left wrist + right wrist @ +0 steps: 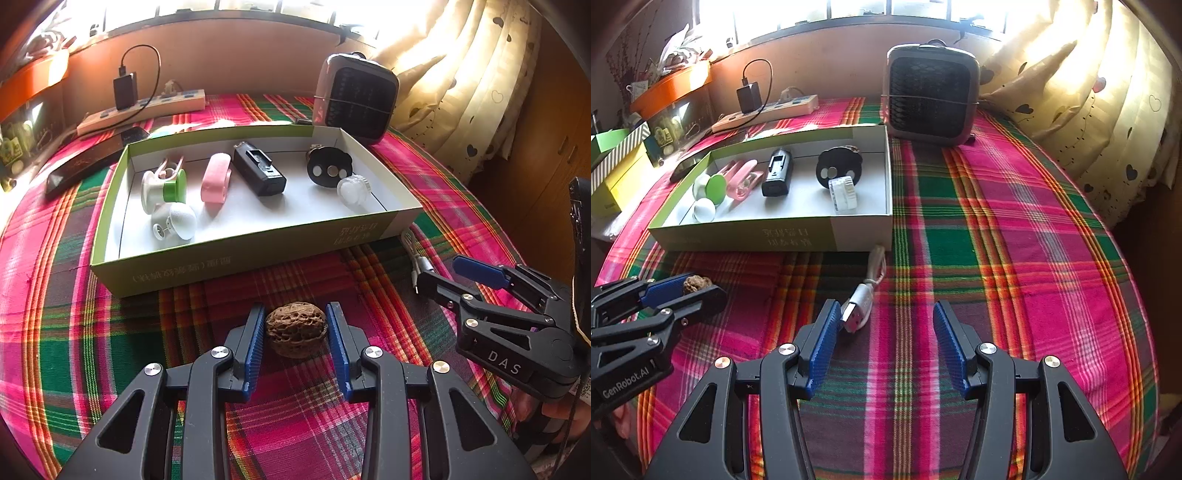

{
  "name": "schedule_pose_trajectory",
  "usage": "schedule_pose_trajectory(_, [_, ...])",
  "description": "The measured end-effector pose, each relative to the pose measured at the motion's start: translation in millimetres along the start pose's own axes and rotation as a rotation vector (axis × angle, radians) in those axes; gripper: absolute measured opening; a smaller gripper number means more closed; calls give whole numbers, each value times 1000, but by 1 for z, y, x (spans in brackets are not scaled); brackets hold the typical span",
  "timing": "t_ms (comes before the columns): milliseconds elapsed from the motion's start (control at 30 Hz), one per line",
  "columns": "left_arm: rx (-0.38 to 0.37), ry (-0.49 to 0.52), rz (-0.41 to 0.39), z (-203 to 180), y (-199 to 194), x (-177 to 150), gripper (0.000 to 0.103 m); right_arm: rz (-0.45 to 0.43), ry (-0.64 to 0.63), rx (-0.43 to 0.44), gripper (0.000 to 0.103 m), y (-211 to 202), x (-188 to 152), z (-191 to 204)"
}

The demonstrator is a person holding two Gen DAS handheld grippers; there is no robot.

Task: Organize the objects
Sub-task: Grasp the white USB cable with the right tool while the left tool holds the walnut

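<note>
Left tool [295, 332]: bracketing the walnut [296, 329], fingers spread and barely touching it.
Right tool [882, 347]: hovering spread beside the cable [862, 299].
Box [236, 254]: sitting just behind the walnut.

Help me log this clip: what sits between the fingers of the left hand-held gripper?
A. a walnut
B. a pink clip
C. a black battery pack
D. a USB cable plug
A: in the left wrist view the walnut lies on the plaid cloth between the blue pads of the left hand-held gripper, with a slight gap visible on its right side, so the jaws look not fully closed on it.
</note>
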State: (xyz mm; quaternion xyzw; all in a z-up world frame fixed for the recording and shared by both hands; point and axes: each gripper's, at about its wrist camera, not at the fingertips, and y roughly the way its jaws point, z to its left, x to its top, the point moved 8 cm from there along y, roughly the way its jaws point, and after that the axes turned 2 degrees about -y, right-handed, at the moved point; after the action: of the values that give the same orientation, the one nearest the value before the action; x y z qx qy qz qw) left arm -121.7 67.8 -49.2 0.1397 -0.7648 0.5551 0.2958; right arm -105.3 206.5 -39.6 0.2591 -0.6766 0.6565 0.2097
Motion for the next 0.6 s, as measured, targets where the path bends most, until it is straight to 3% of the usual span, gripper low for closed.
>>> schedule_pose_trajectory(600, [-1,2,0,0,-1,0,31,5,-28,58,53,11,2,4])
